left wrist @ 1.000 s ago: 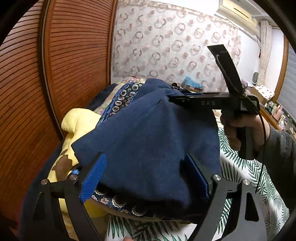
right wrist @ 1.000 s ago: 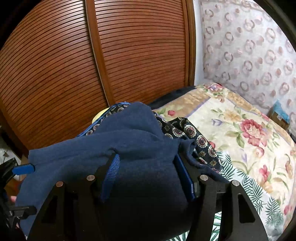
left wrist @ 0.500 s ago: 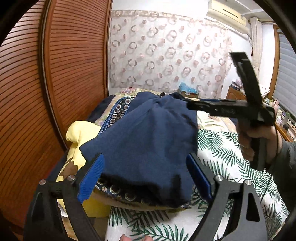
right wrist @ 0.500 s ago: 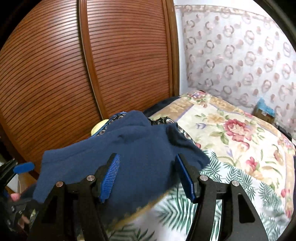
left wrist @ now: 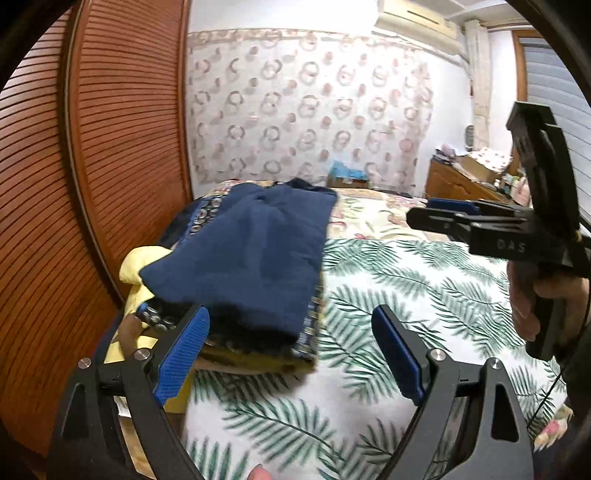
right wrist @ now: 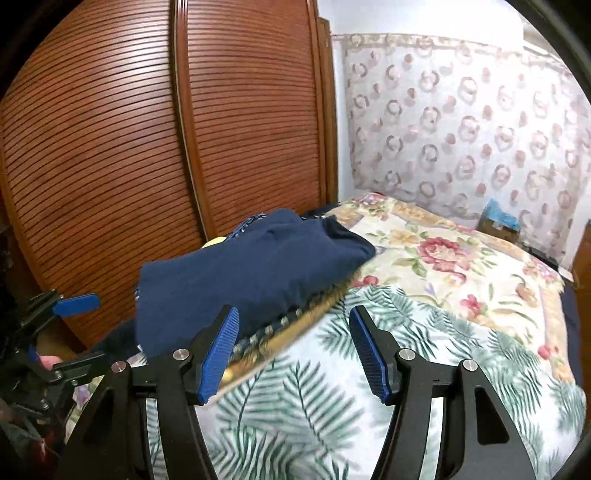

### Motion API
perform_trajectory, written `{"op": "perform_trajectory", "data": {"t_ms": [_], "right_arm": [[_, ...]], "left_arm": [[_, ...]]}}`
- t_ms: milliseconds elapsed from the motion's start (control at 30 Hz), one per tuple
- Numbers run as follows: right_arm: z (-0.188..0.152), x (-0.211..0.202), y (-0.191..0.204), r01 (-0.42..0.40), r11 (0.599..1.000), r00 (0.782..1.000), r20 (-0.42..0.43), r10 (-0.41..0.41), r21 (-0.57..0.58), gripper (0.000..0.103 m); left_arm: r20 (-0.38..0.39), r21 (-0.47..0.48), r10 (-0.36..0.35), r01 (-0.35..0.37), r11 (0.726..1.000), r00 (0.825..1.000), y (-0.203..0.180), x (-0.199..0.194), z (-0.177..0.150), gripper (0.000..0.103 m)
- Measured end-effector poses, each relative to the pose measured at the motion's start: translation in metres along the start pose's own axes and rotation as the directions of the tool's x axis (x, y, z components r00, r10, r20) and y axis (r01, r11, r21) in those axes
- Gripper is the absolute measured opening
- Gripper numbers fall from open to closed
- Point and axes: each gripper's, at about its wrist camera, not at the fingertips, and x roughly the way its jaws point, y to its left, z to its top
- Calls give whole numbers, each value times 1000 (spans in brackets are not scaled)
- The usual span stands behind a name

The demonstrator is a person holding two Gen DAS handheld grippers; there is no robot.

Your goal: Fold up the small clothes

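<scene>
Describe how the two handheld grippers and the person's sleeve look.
Both grippers are matte black with angular forked frames, silver bolts at the joints and ribbed blue pads on the fingers. The right gripper, seen from the side, has pale "DAS" lettering on its body, a pistol-style handle and a thin black cable trailing down. The sleeve is dark grey.

place: home bedroom | evidence: bed (left wrist: 424, 280), louvred wardrobe doors (right wrist: 110, 147), patterned curtain (left wrist: 314, 110), air conditioner (left wrist: 417, 18)

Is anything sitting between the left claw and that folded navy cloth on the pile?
Nothing visible. The left claw stands open with only bare leaf-print bedspread before it, and the navy cloth lies atop the pile just ahead, toward its left finger.
</scene>
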Motion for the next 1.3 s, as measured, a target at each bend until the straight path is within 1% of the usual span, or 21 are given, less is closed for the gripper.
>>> {"op": "perform_trajectory", "data": {"t_ms": [167, 300, 400, 500, 567, 667, 767, 933, 1167, 1300], "right_arm": [[-24, -53, 12, 59, 998, 998, 26, -59, 12, 71], [-49, -89, 20, 114, 993, 993, 28, -115, 40, 82], [-68, -114, 27, 158, 985, 987, 24, -160, 67, 82], [-83, -139, 35, 214, 971, 975, 31, -219, 102, 82], [-93, -159, 44, 239, 964, 969, 34, -244, 119, 82], [-105, -183, 53, 263, 954, 961, 45, -272, 146, 82], [-115, -203, 58, 294, 941, 951, 46, -305, 170, 82], [-125, -238, 61, 334, 921, 933, 70, -354, 199, 82], [-120, -282, 72, 400, 885, 892, 123, -436, 237, 82], [-122, -301, 83, 433, 864, 868, 141, -476, 257, 82]], "left_arm": [[15, 39, -23, 23, 999, 1000, -21, -14, -6, 90], [27, 44, -59, 58, 997, 998, -39, -23, -13, 90], [36, 54, -60, 58, 997, 998, -53, -28, -19, 90], [42, 71, -97, 94, 993, 994, -66, -34, -22, 90], [42, 87, -117, 113, 990, 992, -75, -37, -22, 90], [41, 97, -126, 122, 988, 991, -88, -43, -24, 90], [50, 103, -160, 154, 983, 986, -100, -51, -21, 90], [89, 101, -170, 161, 982, 981, -112, -66, -13, 90], [153, 90, -160, 148, 985, 975, -119, -92, 2, 90], [191, 80, -153, 139, 987, 970, -119, -105, 8, 90]]}}
